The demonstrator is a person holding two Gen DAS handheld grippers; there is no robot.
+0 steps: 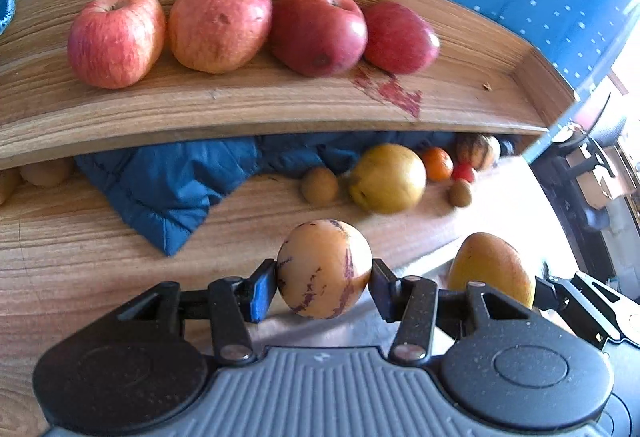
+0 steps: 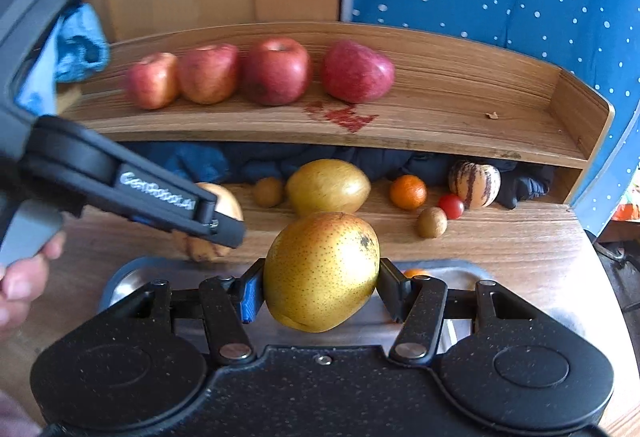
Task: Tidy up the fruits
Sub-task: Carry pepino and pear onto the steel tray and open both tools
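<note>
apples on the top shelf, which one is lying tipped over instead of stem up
The dark red apple at the right end of the row, beside the red stain. It lies on its side, stem end not showing on top; the other three red apples show their stem dimples upward.

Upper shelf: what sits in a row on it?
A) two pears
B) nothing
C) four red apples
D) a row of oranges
C: four red apples stand side by side on the upper shelf, while the pears, orange and other small fruit lie on the surface below it.
</note>
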